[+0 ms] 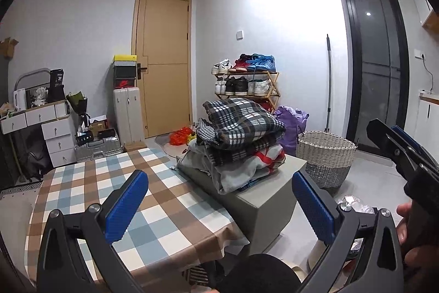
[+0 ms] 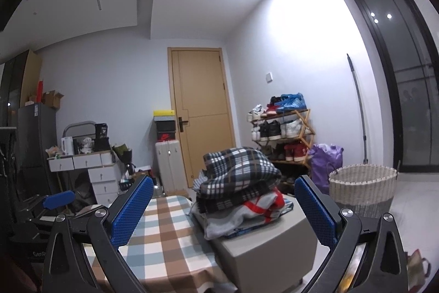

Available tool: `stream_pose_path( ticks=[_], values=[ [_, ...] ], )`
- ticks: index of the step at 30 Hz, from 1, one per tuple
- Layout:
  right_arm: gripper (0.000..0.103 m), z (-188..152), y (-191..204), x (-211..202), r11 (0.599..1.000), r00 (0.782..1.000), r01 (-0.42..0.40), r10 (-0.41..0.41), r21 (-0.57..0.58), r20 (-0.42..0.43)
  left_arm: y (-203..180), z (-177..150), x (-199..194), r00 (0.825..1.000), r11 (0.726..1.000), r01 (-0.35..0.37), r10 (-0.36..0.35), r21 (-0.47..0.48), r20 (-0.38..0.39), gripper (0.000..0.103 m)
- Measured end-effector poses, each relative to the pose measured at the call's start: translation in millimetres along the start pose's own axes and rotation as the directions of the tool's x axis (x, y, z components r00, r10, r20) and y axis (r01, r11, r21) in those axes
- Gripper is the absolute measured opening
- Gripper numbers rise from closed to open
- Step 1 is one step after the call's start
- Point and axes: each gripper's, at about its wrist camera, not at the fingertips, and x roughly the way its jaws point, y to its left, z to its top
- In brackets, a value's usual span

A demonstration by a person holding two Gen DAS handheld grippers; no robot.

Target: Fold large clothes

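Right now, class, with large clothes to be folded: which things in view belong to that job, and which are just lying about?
Belongs to the job:
- pile of clothes, plaid garment on top, on the grey box
- checked table, bare for folding
- left gripper and right gripper, both open

Just lying about:
- shoe rack
- woven basket
- purple bag
- suitcase
- drawers

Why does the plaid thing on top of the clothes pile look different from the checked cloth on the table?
The plaid garment is dark, black and white, bunched up on the pile. The tablecloth is pale, with brown, blue and white squares, spread flat over the table. Both are checked fabric, and neither tool touches them.
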Motion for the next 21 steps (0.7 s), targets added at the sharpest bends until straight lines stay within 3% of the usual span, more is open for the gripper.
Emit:
stream_pose_path(
  ticks=[21],
  values=[
    [0.103, -0.2, -0.6, -1.7, 1.000, 1.000, -0.003, 0.003, 0.003, -0.003, -2.8, -0.6, -0.5, 1.000, 1.000, 0.021, -0.020, 0.021, -0.020, 0.102]
  ],
)
